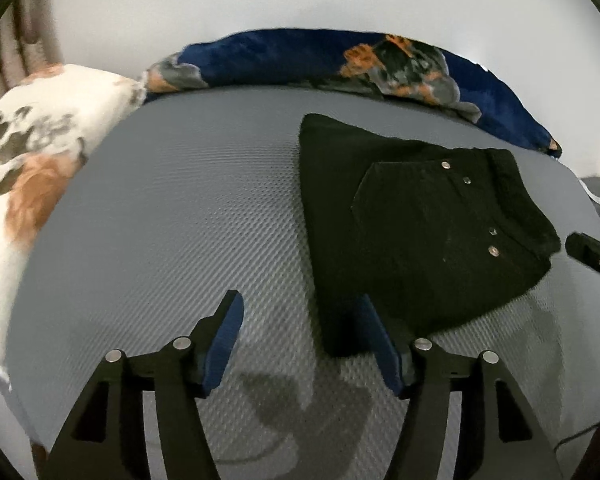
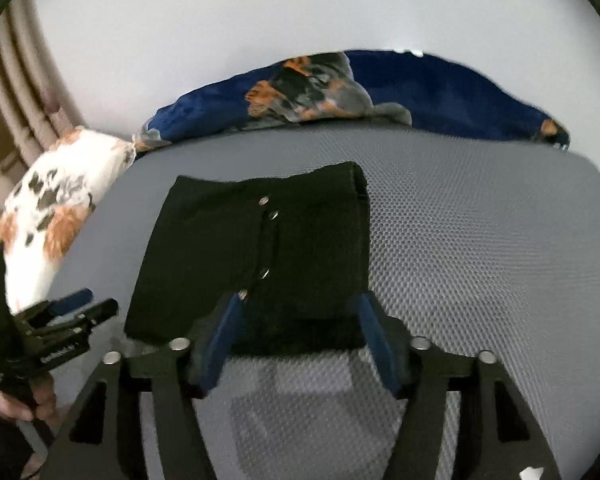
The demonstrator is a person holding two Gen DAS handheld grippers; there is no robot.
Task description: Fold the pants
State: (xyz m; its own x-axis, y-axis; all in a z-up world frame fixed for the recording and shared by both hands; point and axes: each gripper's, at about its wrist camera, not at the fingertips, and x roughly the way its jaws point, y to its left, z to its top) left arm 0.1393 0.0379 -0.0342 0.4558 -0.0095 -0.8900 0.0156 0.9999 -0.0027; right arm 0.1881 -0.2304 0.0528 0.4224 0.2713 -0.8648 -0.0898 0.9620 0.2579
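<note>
- Pants [image 1: 416, 236], black and already folded into a compact stack, lie flat on the grey mesh-textured mattress [image 1: 188, 208]; metal rivets show on the top layer beside a pocket seam.
- My left gripper [image 1: 300, 320] hovers above the mattress with its fingers spread wide and nothing between them; its right blue pad overlaps the near corner of the pants in the left wrist view, though I cannot tell whether it touches the cloth.
- My right gripper [image 2: 296, 316] is likewise spread wide and holds nothing; both blue pads sit over the near edge of the folded pants [image 2: 260, 256], one on each side of the rivet line.
- From the right wrist view my left gripper [image 2: 80, 308] appears off to the left of the stack, apart from it, with my hand [image 2: 16, 400] around its handle.
- A dark blue blanket [image 1: 300, 60] with orange and grey print is bunched along the far edge of the mattress, well apart from the pants.
- A white pillow [image 1: 48, 128] with brown and grey patches lies at the left edge.
- Nothing lies on top of the pants, and the mattress around them is bare.
</note>
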